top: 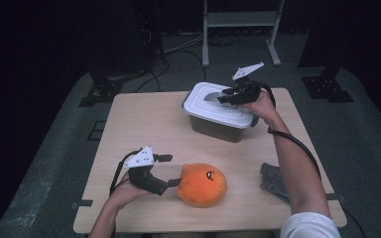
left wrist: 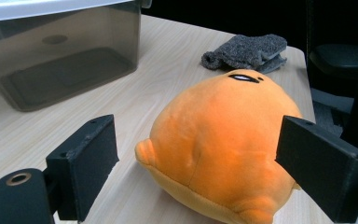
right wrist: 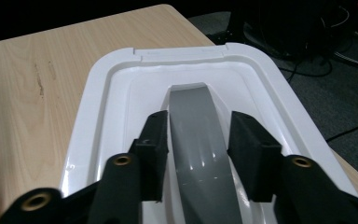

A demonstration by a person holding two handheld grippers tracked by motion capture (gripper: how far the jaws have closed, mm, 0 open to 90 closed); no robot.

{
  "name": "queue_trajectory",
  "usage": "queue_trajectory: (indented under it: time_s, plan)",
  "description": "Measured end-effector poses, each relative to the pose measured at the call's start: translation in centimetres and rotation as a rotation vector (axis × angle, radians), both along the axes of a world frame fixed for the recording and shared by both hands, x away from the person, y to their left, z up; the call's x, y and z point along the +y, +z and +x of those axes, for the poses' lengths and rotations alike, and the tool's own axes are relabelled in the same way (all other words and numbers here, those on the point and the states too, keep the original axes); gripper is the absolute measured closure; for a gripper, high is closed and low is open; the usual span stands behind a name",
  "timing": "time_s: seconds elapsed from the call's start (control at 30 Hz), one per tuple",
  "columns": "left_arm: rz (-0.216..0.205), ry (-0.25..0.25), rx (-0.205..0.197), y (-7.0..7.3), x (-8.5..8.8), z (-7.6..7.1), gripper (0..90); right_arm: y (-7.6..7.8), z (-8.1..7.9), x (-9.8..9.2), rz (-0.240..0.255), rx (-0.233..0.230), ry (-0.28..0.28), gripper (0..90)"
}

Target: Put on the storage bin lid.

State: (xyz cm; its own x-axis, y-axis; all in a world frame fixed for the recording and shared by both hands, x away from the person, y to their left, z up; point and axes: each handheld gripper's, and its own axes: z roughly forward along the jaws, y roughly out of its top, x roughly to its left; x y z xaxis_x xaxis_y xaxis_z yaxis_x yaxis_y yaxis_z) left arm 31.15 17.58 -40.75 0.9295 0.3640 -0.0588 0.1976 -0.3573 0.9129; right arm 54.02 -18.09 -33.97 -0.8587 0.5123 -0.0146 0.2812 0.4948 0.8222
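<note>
Straddling the grey lid handle [right wrist: 199, 140], right gripper [right wrist: 198, 140] fingers closed against it; left gripper [left wrist: 196, 158] fingers wide around the orange plush [left wrist: 219, 140], not touching.

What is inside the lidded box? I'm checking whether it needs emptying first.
Through the smoky wall of the box, the part on view looks bare down to the floor. The white lid hides the rest from above.

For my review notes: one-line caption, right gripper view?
Right gripper straddling grey handle of white bin lid.
</note>
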Motion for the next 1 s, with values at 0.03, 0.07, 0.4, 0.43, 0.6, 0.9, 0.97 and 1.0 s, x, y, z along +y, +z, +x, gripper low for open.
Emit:
queue_trajectory:
  time_s: [0.03,0.07,0.4,0.43,0.6,0.9,0.97,1.0]
  plan:
    - [0.001,0.0,-0.001,0.0,0.0,0.0,11.7,0.0,0.0,0.0,-0.003,0.004,0.004,60.3]
    - [0.002,-0.001,-0.001,0.0,0.0,0.0,11.7,0.0,0.0,0.0,-0.005,0.001,0.004,60.5]
    - [0.003,-0.005,-0.004,0.0,-0.1,0.0,11.7,0.3,-0.8,0.2,-0.017,0.017,0.057,65.8]
    - [0.004,-0.006,-0.004,0.0,-0.1,0.0,11.7,0.3,-1.0,0.3,-0.015,0.018,0.065,65.8]
    - [-0.001,-0.001,-0.005,0.1,0.1,-0.1,11.7,0.3,-1.8,0.6,-0.013,0.028,0.099,65.8]
    - [-0.001,-0.004,-0.006,0.0,0.0,-0.2,11.6,0.2,-3.7,1.1,-0.005,0.03,0.152,65.9]
    - [0.001,-0.002,-0.006,0.1,0.1,-0.2,11.6,0.2,-4.2,1.3,-0.005,0.032,0.17,65.8]
    - [0.003,-0.001,-0.01,0.1,0.1,-0.2,11.6,0.2,-4.4,1.4,-0.007,0.025,0.178,65.9]
